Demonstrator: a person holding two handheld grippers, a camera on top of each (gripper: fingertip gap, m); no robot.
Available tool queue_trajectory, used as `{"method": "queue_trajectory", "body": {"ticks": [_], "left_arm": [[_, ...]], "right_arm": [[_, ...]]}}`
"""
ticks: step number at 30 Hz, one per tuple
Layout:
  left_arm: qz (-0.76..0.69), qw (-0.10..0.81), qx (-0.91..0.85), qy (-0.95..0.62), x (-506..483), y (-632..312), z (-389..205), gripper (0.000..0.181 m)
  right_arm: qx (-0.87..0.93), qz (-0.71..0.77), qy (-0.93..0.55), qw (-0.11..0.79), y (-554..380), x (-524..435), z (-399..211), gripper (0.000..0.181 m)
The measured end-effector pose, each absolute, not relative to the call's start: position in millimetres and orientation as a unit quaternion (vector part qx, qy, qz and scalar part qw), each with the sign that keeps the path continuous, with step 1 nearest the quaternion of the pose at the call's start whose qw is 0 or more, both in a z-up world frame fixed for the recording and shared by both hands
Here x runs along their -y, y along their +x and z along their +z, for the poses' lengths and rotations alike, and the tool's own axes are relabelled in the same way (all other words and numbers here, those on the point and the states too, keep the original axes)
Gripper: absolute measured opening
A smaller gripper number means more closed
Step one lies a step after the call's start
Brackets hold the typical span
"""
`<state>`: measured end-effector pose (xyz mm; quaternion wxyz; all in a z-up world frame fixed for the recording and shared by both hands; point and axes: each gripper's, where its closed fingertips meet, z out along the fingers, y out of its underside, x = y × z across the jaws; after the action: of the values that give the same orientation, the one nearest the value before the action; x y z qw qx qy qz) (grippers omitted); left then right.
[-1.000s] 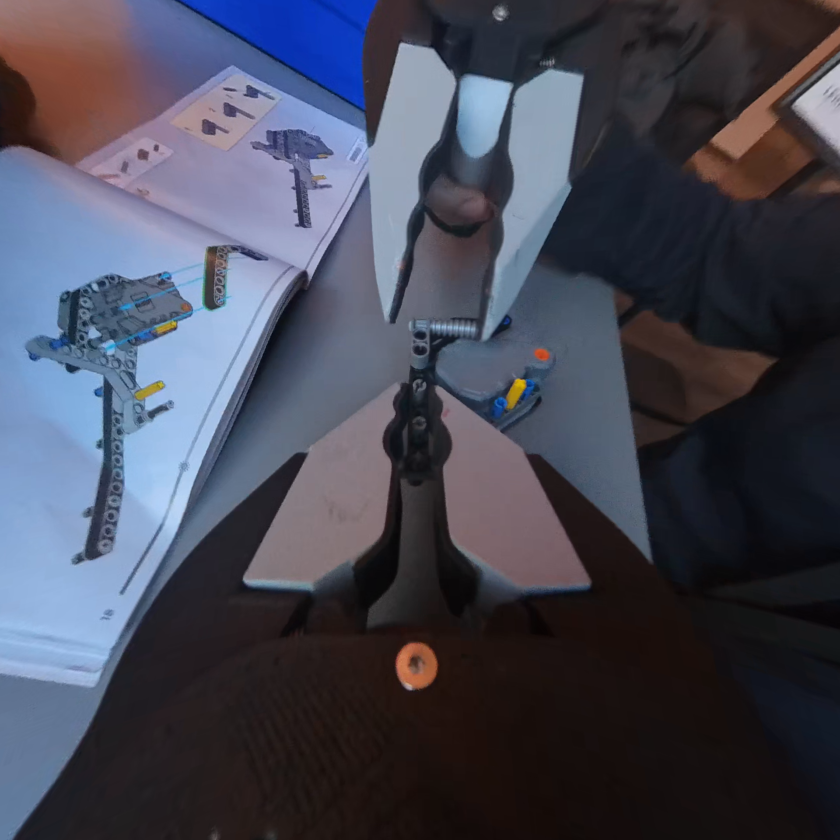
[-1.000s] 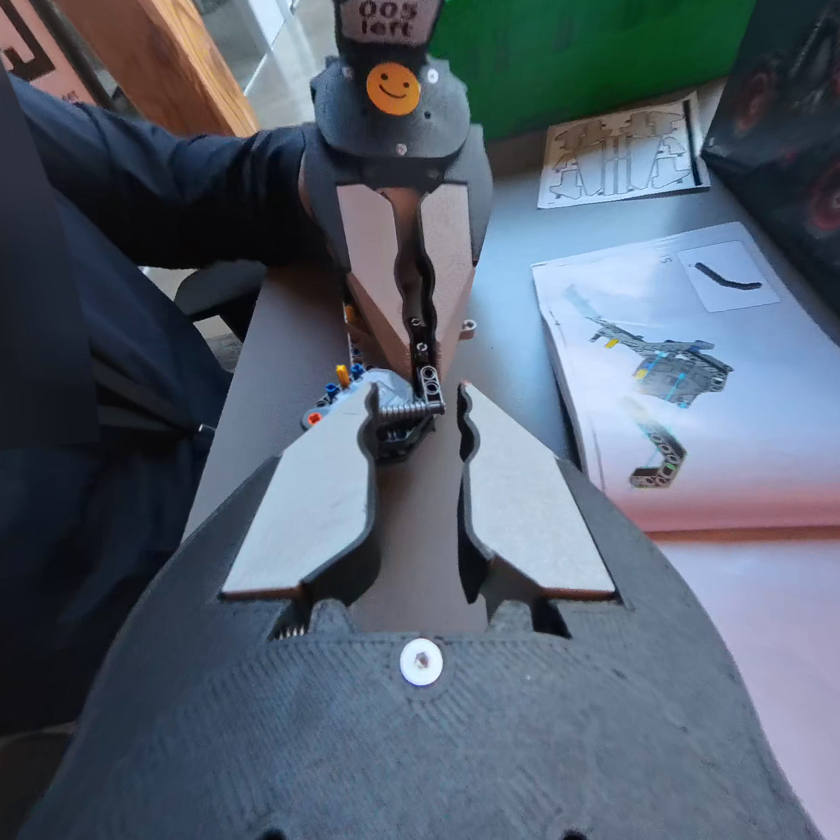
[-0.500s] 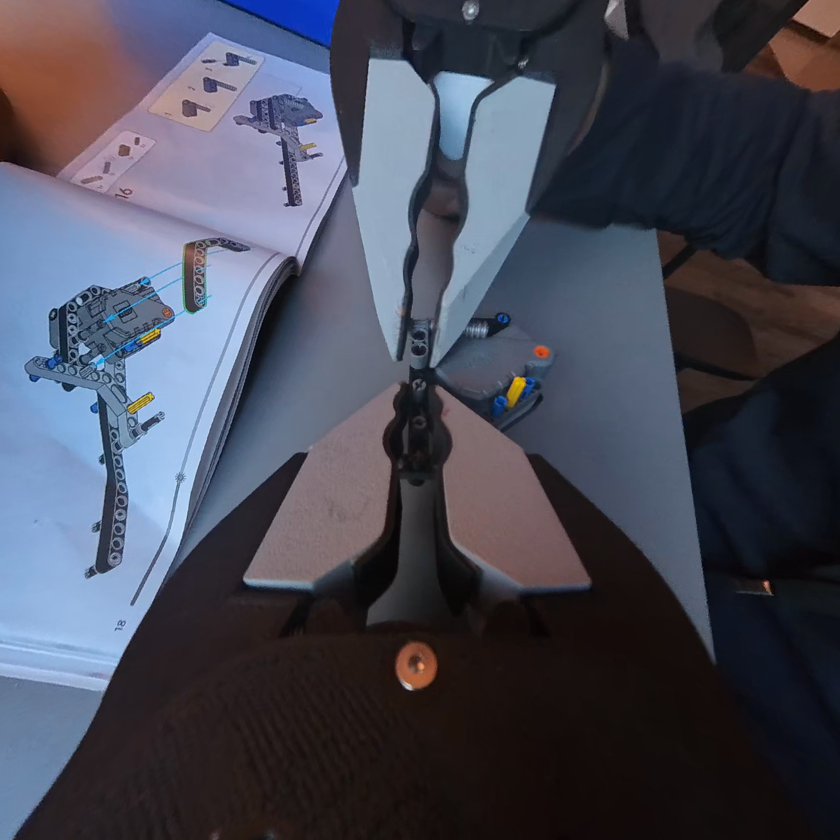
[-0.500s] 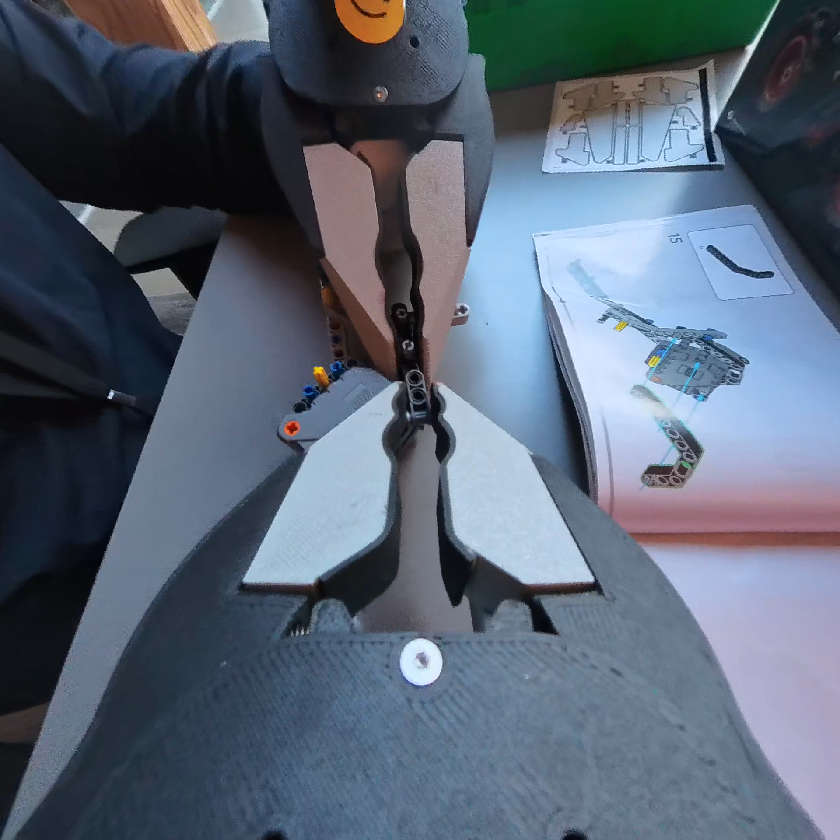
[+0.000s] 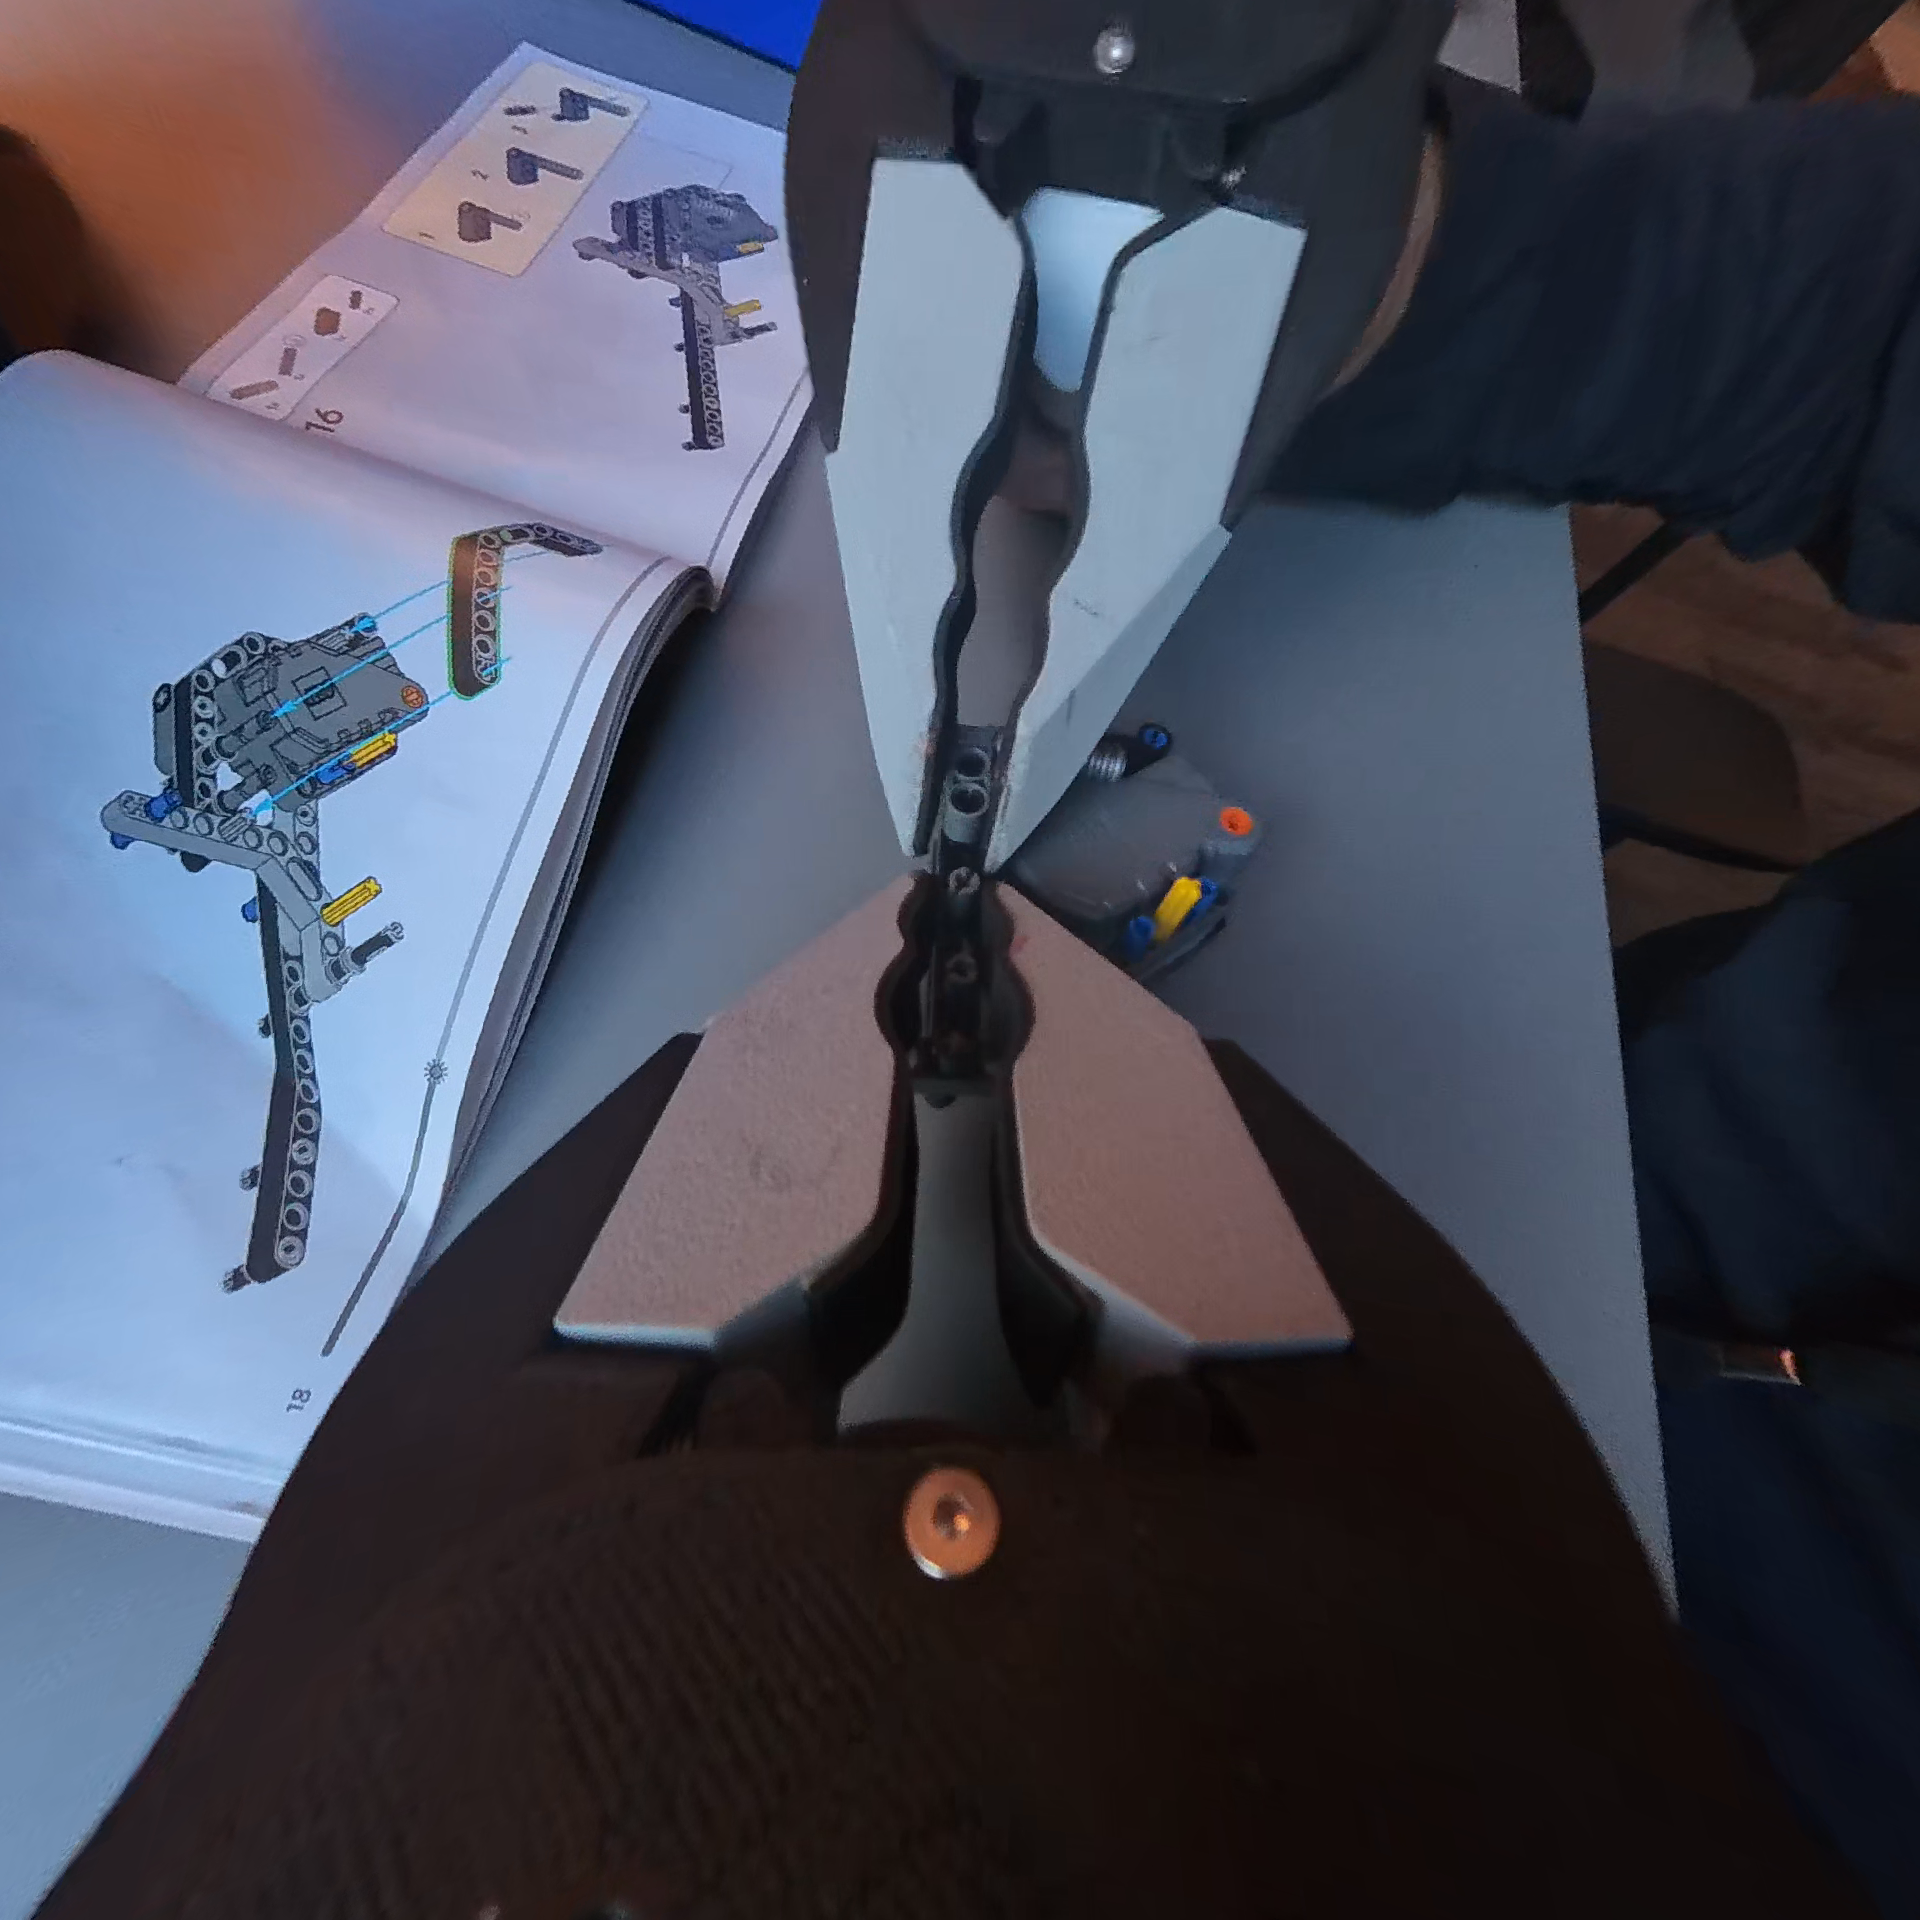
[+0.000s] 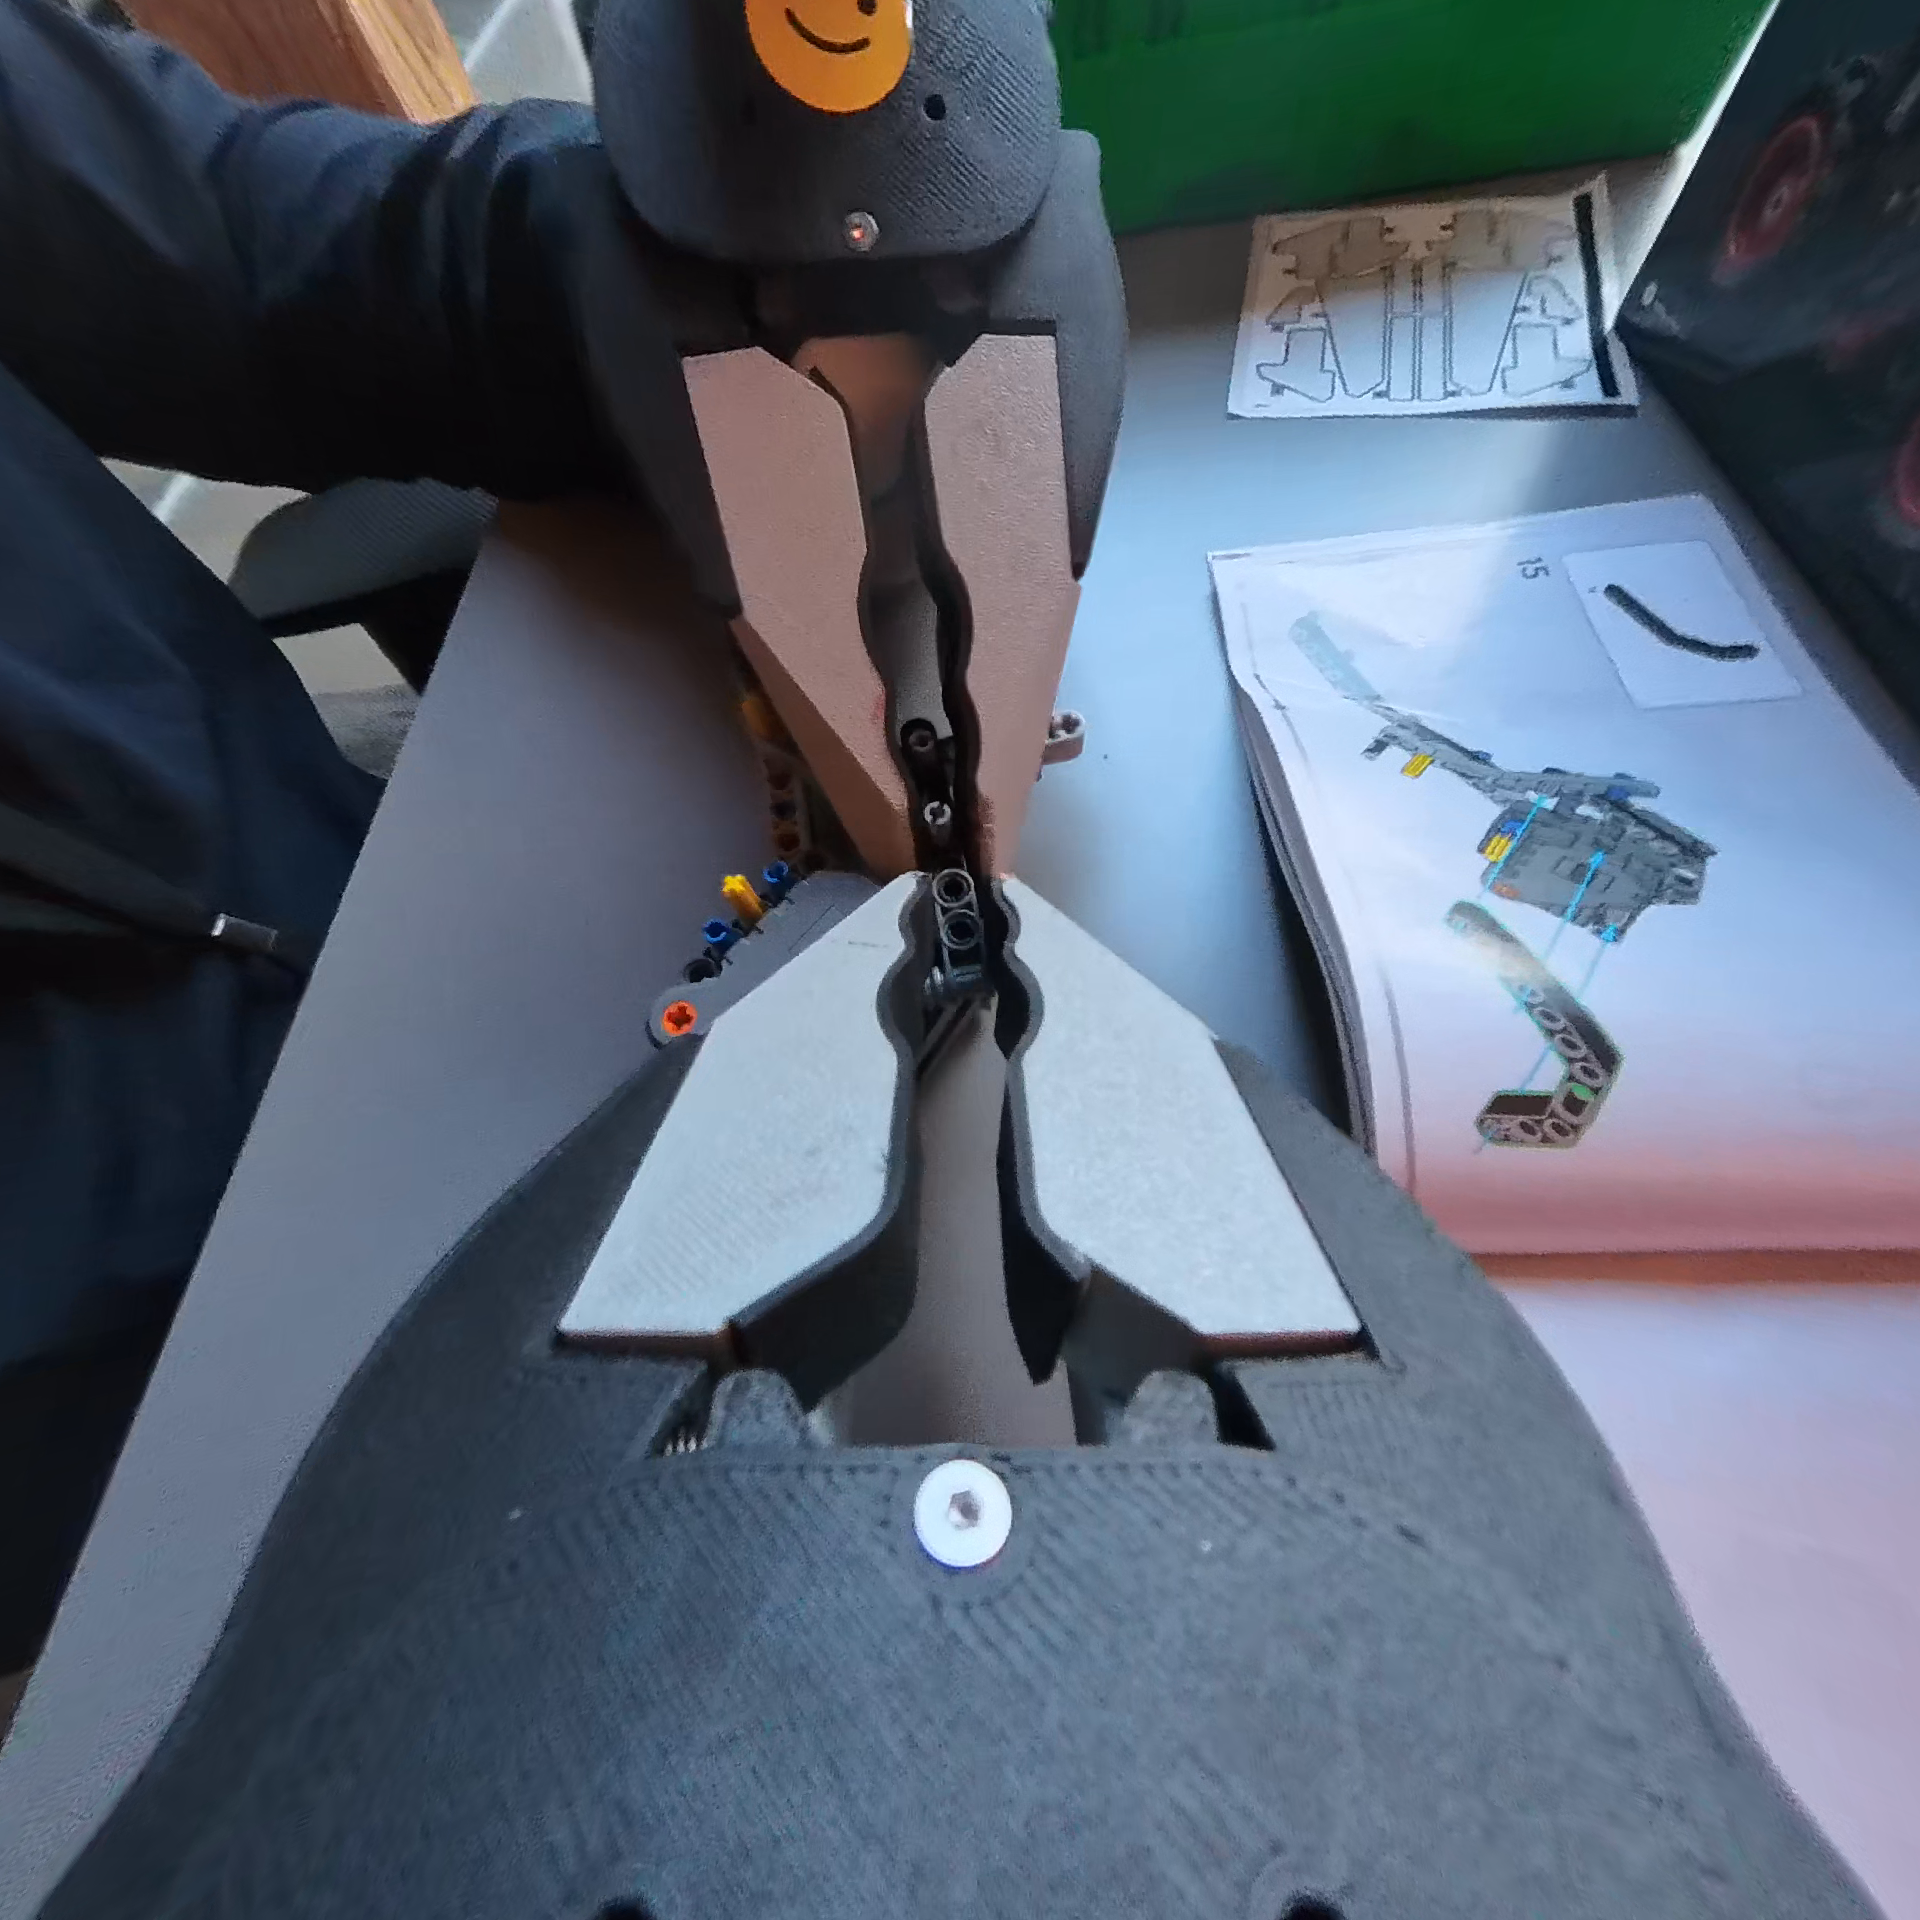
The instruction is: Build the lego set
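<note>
Both grippers clamped tip to tip above the table (image 5: 1351, 644): my left gripper (image 5: 961, 940) pinches the black beam (image 5: 958, 971), my right gripper (image 6: 961, 920) pinches the grey connector (image 6: 956, 906) at the beam's end. Risk: a slightly off-axis push and the pin binds, or a part slips out. The motor block (image 5: 1132, 847) lies just beneath.

Both hand-held grippers are meeting tip to tip mid-worktop, blocking the centre. Grey lego assembly (image 5: 1143, 862) is sitting just beside the tips. Open instruction booklet (image 6: 1621, 894) is covering one side. Bare worktop (image 6: 499, 831) strip is lying open toward the near edge.
</note>
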<state>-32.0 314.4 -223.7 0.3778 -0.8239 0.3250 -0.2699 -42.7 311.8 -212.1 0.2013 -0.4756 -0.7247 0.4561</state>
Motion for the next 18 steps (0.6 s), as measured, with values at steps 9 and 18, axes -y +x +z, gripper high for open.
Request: {"method": "queue_trajectory", "body": {"ticks": [9,18], "left_arm": [[-0.314,0.393,-0.307,-0.808,-313,-31,-212,0.005],[-0.416,0.418,-0.202,-0.782,-323,-36,-190,0.005]], "right_arm": [[0.692,0.493,-0.486,0.205,-43,-311,-197,0.006],[0.553,0.629,-0.524,0.153,-55,-326,-169,0.005]]}}
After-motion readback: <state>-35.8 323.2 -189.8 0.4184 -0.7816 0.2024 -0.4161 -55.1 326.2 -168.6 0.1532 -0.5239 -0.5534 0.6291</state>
